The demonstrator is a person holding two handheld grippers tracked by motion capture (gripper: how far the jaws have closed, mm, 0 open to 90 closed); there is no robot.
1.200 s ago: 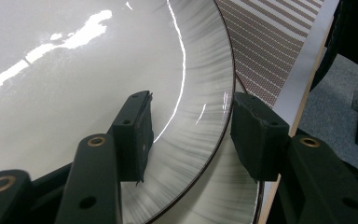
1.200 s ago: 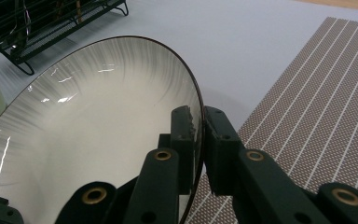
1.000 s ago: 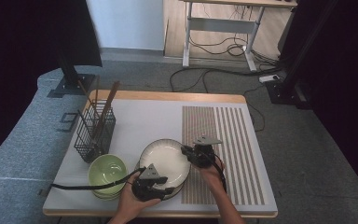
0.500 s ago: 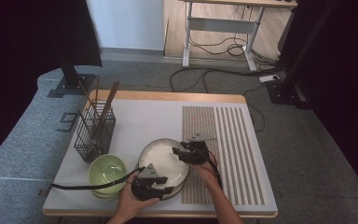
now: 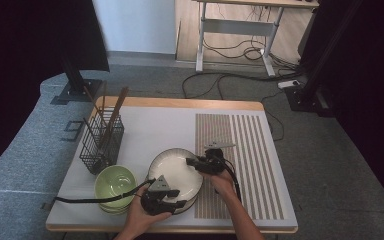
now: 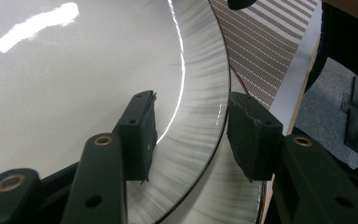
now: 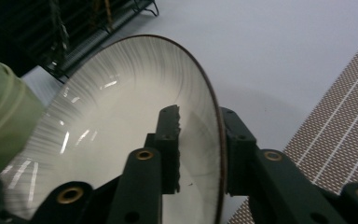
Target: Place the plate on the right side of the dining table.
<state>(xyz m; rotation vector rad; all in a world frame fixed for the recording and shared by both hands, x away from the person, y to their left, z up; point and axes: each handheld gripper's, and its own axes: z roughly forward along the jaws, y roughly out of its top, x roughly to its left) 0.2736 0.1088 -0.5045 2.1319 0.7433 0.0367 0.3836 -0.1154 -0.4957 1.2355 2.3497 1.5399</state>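
Note:
A white plate with a dark rim (image 5: 172,167) (image 6: 51,70) (image 7: 121,116) lies on top of another plate (image 6: 228,200) near the table's front edge. My left gripper (image 5: 172,201) (image 6: 191,135) is at the plate's near rim. Its jaws stand apart with the rim between them, one over the plate's inside and one outside. My right gripper (image 5: 194,162) (image 7: 200,149) straddles the right rim the same way. Its jaws have just been closing, and a gap still shows beside the inner pad (image 7: 170,144).
Stacked green bowls (image 5: 114,182) (image 7: 4,116) sit just left of the plates. A black wire basket (image 5: 101,142) (image 7: 88,28) with long utensils stands farther back on the left. A brown striped mat (image 5: 240,150) covers the right part of the white table top (image 5: 150,125).
My right gripper has shifted a little to the left, further over the plate's right rim. The left gripper and the plates have stayed where they were.

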